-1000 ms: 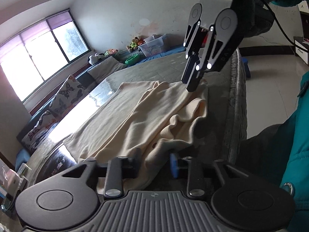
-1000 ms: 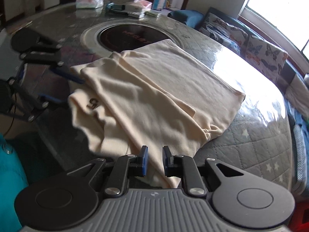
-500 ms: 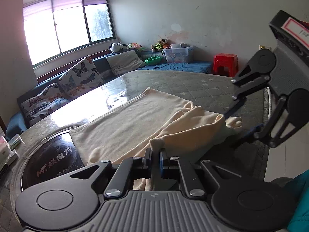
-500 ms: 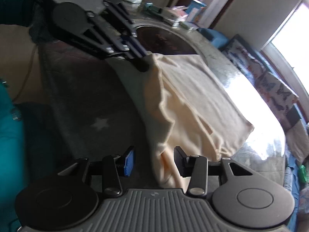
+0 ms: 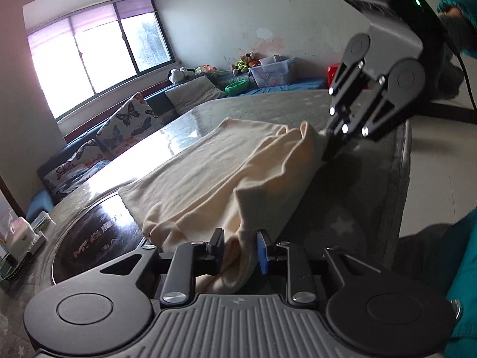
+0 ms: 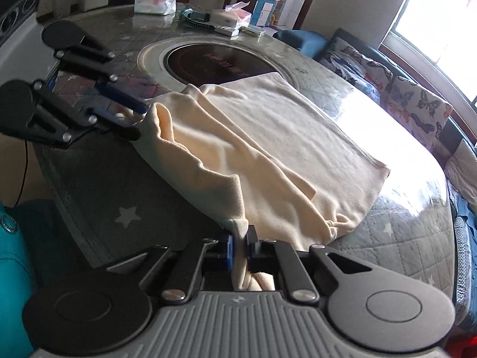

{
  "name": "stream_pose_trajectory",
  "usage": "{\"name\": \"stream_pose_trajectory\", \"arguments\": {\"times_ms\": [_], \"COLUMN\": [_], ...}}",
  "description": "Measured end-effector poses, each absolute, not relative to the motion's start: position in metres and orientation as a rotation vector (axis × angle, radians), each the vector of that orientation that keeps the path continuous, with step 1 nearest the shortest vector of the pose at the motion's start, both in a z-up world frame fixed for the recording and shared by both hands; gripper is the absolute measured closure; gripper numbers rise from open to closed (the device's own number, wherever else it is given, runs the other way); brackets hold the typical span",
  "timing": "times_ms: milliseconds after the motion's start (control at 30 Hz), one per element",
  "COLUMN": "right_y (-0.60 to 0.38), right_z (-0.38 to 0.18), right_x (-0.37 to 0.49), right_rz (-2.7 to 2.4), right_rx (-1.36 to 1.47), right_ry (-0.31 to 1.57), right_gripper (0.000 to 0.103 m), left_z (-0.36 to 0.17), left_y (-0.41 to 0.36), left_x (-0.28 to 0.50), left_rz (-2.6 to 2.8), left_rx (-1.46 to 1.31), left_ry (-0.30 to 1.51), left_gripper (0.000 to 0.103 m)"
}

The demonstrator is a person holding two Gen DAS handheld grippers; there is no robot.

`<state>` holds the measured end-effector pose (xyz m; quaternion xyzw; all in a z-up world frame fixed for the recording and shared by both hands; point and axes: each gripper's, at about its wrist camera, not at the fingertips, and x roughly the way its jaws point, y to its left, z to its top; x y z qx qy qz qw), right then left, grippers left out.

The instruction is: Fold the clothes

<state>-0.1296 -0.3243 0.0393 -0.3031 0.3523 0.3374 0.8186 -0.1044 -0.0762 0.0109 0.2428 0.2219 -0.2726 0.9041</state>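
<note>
Both grippers, left (image 5: 240, 249) and right (image 6: 238, 249), pinched one edge of the cream knit garment (image 6: 268, 137). It lay rumpled, partly folded, near the quilted grey table's (image 6: 402, 244) front edge.

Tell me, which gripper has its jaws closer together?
The right gripper: its jaws nearly meet on the cloth; those of the left gripper stand wider.

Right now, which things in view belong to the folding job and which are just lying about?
Job: cream garment; left gripper; right gripper.
Lying about: tissue pack; blue box; butterfly cushions; stuffed toys.
</note>
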Motion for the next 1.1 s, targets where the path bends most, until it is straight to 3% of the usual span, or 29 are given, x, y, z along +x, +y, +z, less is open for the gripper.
{"name": "stream_pose_trajectory", "arguments": {"times_ms": [433, 467, 500, 567, 1100], "right_y": [-0.325, -0.325, -0.324, -0.324, -0.340], "right_z": [0.041, 0.041, 0.040, 0.040, 0.085], "right_x": [-0.134, -0.135, -0.135, -0.136, -0.187], "right_rz": [0.673, 0.671, 0.669, 0.664, 0.766], "right_rx": [-0.619, -0.621, -0.624, -0.621, -0.614], "right_ry": [0.718, 0.712, 0.706, 0.696, 0.660], "right_gripper": [0.098, 0.098, 0.098, 0.099, 0.099], "left_z": [-0.006, -0.006, -0.006, -0.004, 0.064], "left_y": [-0.077, -0.077, -0.076, -0.075, -0.052], "left_x": [-0.119, -0.117, -0.115, -0.112, -0.162], "left_rz": [-0.572, -0.569, -0.564, -0.550, -0.526], "left_rx": [0.623, 0.611, 0.597, 0.568, 0.401], "left_ry": [0.428, 0.435, 0.444, 0.447, 0.386], "left_gripper": [0.080, 0.083, 0.096, 0.098, 0.099]}}
